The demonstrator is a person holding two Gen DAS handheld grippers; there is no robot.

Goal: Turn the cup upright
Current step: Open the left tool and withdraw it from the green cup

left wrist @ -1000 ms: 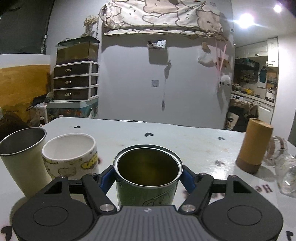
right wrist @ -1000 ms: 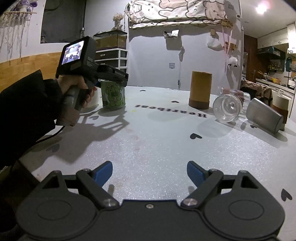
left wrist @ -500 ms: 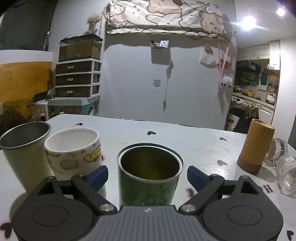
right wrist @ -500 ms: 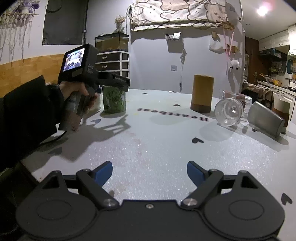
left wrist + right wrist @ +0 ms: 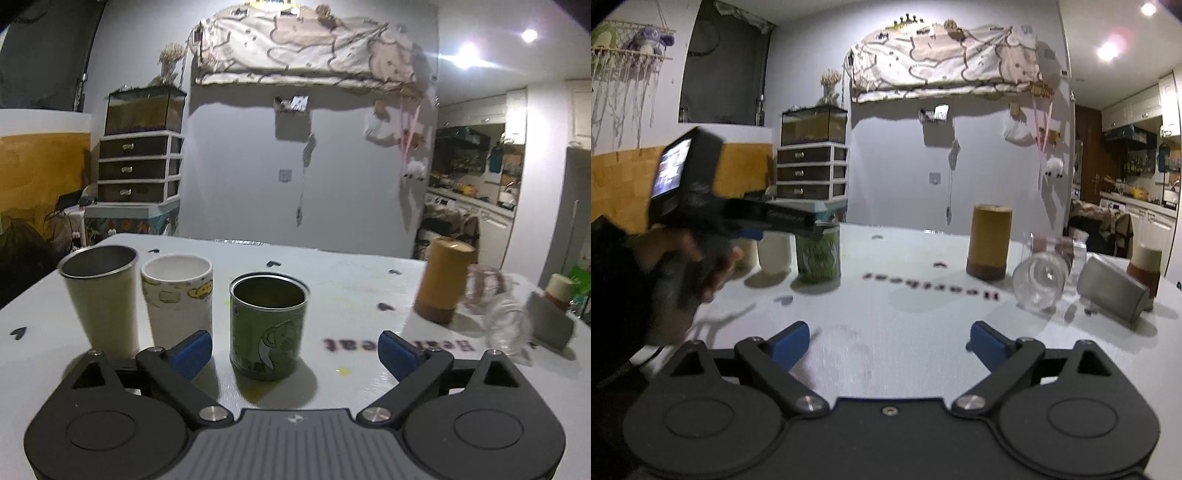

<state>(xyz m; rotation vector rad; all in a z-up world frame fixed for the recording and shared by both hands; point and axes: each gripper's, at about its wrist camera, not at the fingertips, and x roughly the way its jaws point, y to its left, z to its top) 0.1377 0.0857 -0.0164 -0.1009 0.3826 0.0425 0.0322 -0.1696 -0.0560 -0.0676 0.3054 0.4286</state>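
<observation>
Green cup (image 5: pixel 269 328): olive-green body with a paler cartoon figure print, dull metal rim, dark inside. White mug (image 5: pixel 178 295): cream, printed with yellow and pale outlined blobs. Steel tumbler (image 5: pixel 101 295): off-white outside, grey metal inside. Brown cylinder (image 5: pixel 441 282): tan with a darker brown base band. Glass jar (image 5: pixel 1039 282): clear. Metal cup (image 5: pixel 1112 293) lying on its side: plain brushed silver. Table (image 5: pixel 354 280): glittery white, small black heart marks, dark red lettering, one yellow spot. Left gripper (image 5: pixel 295 354): black frame, grey ribbed centre, blue finger pads. Right gripper (image 5: pixel 888 341): all-black frame, blue pads.
</observation>
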